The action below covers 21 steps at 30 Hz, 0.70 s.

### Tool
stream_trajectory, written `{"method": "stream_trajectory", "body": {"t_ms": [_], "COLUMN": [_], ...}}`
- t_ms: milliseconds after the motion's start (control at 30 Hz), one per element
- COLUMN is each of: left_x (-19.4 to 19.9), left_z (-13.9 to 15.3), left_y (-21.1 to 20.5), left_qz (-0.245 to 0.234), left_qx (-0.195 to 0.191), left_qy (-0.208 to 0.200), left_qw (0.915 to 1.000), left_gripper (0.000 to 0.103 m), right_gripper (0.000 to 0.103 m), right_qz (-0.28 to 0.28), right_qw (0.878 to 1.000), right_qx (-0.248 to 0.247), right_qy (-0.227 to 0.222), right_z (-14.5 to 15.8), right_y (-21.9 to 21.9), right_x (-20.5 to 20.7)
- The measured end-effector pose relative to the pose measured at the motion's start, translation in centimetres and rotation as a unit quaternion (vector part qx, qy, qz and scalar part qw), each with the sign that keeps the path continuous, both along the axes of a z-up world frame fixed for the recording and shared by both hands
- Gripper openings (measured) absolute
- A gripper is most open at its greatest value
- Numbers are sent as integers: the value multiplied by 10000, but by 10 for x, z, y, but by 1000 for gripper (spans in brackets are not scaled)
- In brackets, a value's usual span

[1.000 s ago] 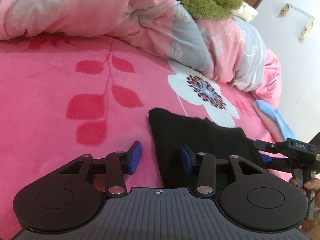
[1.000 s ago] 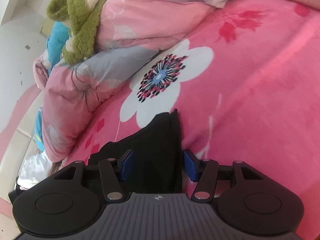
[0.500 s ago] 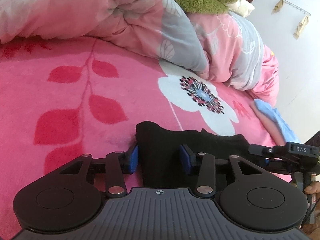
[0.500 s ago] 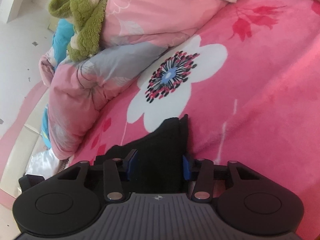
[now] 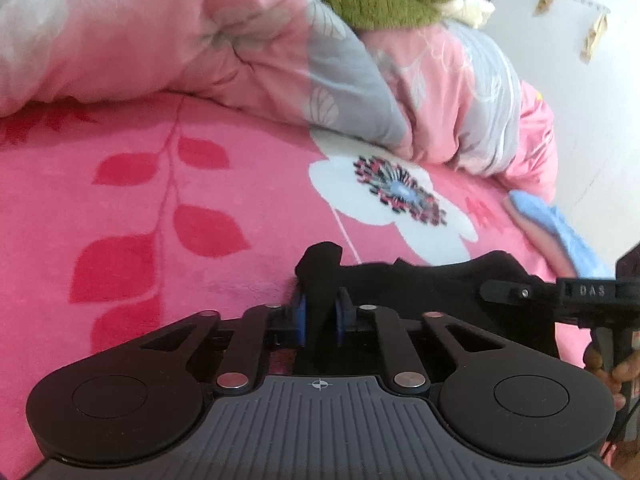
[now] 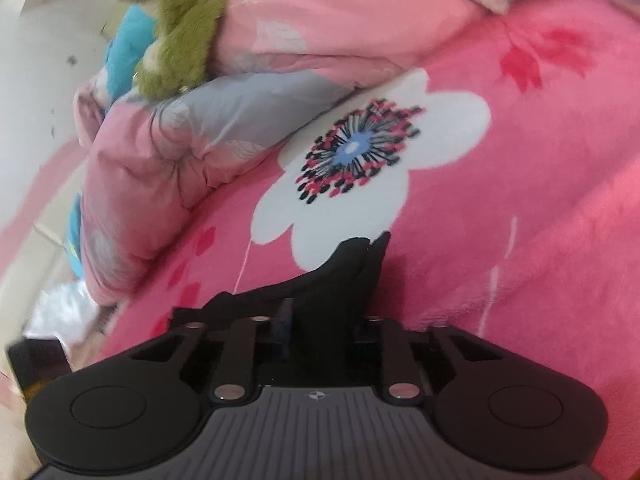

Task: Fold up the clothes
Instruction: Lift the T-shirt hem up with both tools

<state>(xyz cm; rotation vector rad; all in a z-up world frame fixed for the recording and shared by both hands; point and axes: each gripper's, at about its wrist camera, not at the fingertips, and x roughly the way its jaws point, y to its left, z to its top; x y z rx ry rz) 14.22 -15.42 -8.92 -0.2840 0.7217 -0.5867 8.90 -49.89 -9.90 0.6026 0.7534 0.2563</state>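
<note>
**Black garment pinched at two corners**

Black garment (image 5: 432,280) low on the pink bedspread (image 5: 160,208), near edge, just short of the white flower print (image 5: 384,204). Clamped at its left corner by the left gripper (image 5: 321,314), at its right corner by the right gripper (image 6: 320,320) (pads there probably closed on cloth, though mostly hidden). Mid-fold, apparently: both corners gripped, no finished fold visible. Rumpled quilt (image 5: 240,40) piled far behind.
</note>
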Motion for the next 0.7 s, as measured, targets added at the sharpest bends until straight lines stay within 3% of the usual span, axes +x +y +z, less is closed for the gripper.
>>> {"method": "stream_trajectory", "body": {"t_ms": [133,267,433,600,700], "left_x": [-14,-46,-92,-151,-191], "left_z": [16,52,100,151,187], "left_y": [9,25,55,89,104], "left_qz": [63,72,130,219,258], "left_qx": [-108,-305,-666,-961,-1167], "left_qy": [-271,-749,-1320,-1965,-2511], "left_qw": [9996,9967,9889,9755,9606], "left_gripper": [6,6,6,6,6], "right_gripper": [11,11,10,10,10], "right_qz": [162,336,301,319,357], "right_qw": [9970,9846,9702,9519,9381], "right_qx": [-613,-1364,-1620,-1716,-1808], "right_qy": [-443,-1044,-1777,-2520,-2932], "right_z": [27,68,125,183,215], "right_y": [17,45,73,106,129], "right_x": [-17,-44,-91,-155,-192]}}
